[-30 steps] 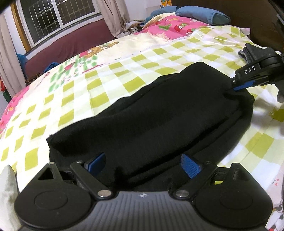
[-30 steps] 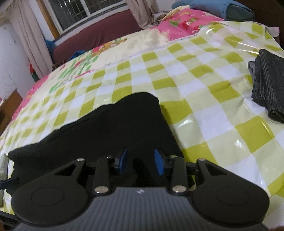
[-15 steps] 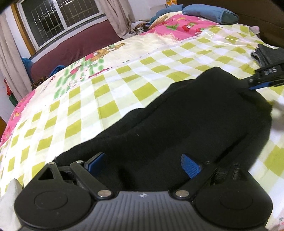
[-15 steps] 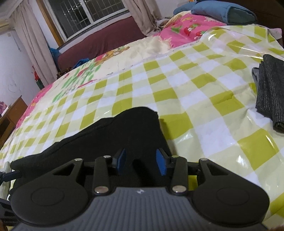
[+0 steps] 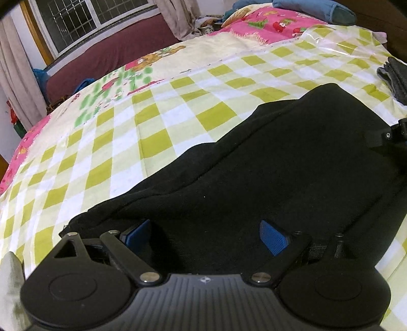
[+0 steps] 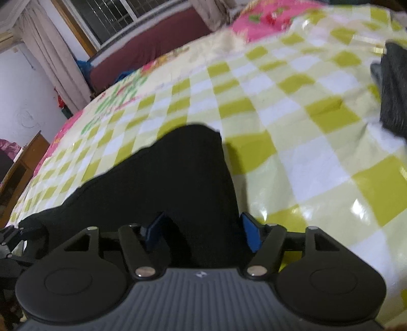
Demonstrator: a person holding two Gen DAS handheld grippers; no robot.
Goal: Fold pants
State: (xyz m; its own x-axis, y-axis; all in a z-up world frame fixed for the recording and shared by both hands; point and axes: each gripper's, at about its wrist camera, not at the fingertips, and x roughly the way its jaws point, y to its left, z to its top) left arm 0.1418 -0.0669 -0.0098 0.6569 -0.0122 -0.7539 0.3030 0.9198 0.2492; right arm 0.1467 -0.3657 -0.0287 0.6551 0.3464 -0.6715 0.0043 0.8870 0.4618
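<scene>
The black pants lie folded in a flat bundle on the green-checked sheet. My left gripper hovers over their near left end, open wide, with fabric below the blue pads but not pinched. My right gripper is at the bundle's right end. Its jaws are opening, and the black pants lie loose between the pads. Part of the right gripper shows at the right edge of the left wrist view.
A folded dark grey garment lies on the sheet to the right, also seen as a grey garment in the left view. A blue pillow and pink bedding sit at the far end. Wooden furniture stands left of the bed.
The right jaws have spread apart and let go of the pants' edge. Both grippers have sunk closer to the pants, and the right view is now blurred by motion.
</scene>
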